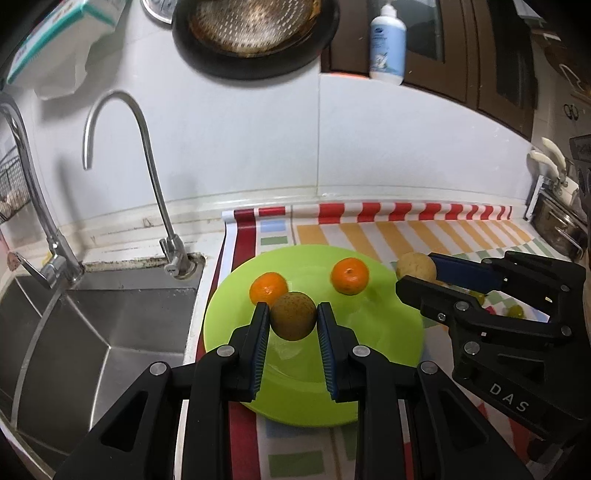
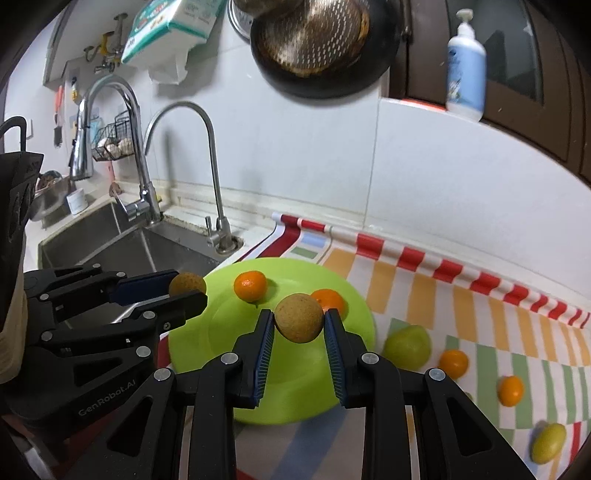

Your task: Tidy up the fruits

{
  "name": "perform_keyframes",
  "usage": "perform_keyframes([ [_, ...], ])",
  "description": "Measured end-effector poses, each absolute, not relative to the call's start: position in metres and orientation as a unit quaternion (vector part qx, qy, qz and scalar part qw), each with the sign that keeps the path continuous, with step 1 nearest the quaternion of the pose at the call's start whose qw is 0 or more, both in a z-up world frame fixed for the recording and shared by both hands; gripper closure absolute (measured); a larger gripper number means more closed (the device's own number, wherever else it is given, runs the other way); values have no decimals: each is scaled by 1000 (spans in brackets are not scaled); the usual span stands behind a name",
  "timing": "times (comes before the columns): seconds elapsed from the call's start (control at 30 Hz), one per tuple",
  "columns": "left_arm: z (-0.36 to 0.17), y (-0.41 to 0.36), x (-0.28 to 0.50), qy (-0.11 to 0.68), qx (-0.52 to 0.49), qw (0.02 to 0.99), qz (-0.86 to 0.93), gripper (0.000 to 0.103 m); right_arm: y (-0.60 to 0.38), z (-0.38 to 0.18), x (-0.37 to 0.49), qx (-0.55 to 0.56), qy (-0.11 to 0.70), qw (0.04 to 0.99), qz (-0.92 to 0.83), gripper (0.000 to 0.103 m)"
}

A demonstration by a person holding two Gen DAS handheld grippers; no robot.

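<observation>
A lime green plate (image 1: 369, 332) (image 2: 303, 384) lies on the striped cloth with two oranges (image 1: 268, 289) (image 1: 349, 275) on it. My left gripper (image 1: 292, 317) is shut on a brown round fruit (image 1: 293, 315) above the plate's near left part; it shows from the side in the right wrist view (image 2: 186, 286). My right gripper (image 2: 299, 321) is shut on a second brown round fruit (image 2: 298, 317) above the plate, seen from the left wrist view (image 1: 415, 266) at the plate's right edge. On the cloth right of the plate lie a green fruit (image 2: 408, 347), two small oranges (image 2: 453, 362) (image 2: 511, 390) and a yellow-green fruit (image 2: 548, 443).
A steel sink (image 1: 92, 332) with two taps (image 1: 147, 155) lies left of the plate. A black pan (image 1: 255, 33) and a tissue pack (image 1: 59, 37) hang on the wall above. A lotion bottle (image 1: 388, 44) stands on a ledge. A steel pot (image 1: 557, 221) sits at far right.
</observation>
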State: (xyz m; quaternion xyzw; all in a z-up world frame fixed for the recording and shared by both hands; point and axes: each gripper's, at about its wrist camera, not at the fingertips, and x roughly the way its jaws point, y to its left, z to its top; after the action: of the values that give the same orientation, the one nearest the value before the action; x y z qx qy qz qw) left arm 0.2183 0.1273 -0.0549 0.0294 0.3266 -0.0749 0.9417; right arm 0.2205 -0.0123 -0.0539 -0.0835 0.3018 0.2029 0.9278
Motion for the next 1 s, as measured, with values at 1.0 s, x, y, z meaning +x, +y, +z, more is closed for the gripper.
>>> perform_keyframes([
  [1.0,-70,133,243,352,12,935,-49,47,-21,-87,261,-49,359,914,180,66],
])
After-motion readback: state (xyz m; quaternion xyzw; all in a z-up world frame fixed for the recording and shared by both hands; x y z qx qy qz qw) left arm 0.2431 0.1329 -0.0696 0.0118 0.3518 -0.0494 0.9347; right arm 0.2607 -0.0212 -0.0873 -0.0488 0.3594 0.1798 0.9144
